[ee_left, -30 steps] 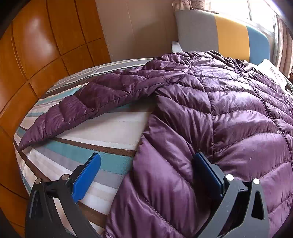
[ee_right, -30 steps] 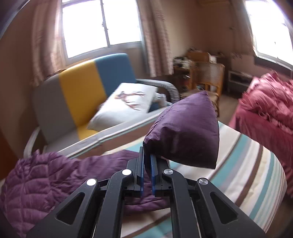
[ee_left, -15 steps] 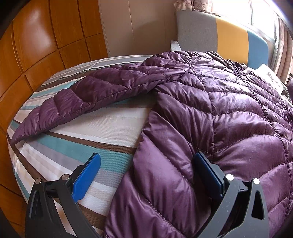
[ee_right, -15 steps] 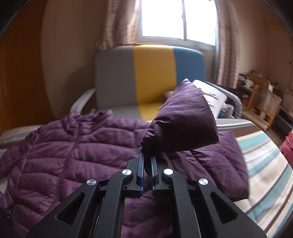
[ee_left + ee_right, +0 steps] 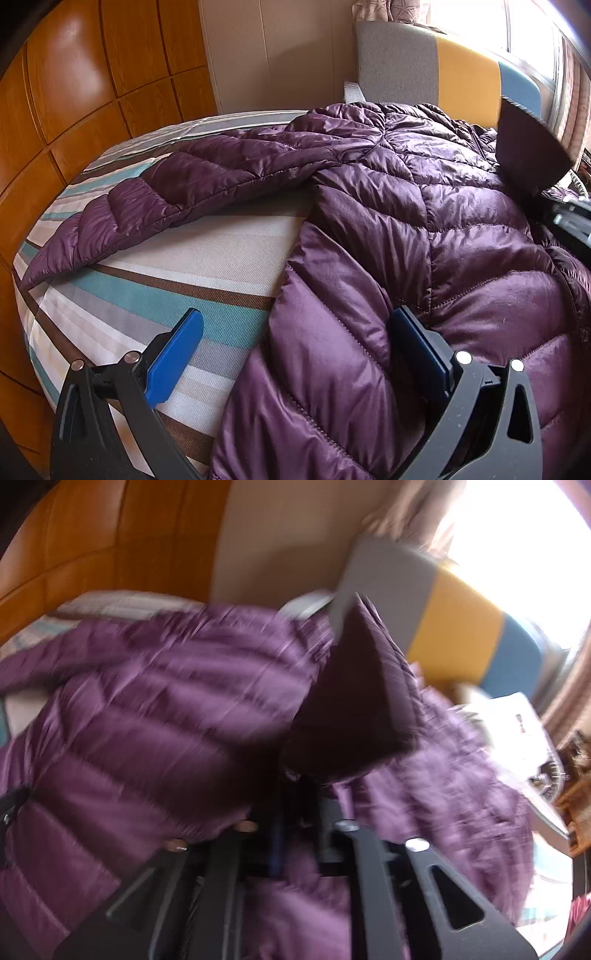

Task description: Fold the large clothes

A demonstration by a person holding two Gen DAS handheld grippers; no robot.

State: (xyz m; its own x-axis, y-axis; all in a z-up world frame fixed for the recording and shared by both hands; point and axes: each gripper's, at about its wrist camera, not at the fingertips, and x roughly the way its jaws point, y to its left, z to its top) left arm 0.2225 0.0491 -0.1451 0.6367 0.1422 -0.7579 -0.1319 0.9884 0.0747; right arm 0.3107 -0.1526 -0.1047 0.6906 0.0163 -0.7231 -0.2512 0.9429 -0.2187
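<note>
A purple quilted down jacket point(image 5: 424, 221) lies spread on a striped bed point(image 5: 155, 302), one sleeve stretched out; no label is readable. The right wrist view is motion-blurred: the right gripper point(image 5: 299, 834) angles down, fingers loosening around a dark cuff point(image 5: 354, 709). The left gripper point(image 5: 295, 347) hovers released, straddling the jacket's edge.
</note>
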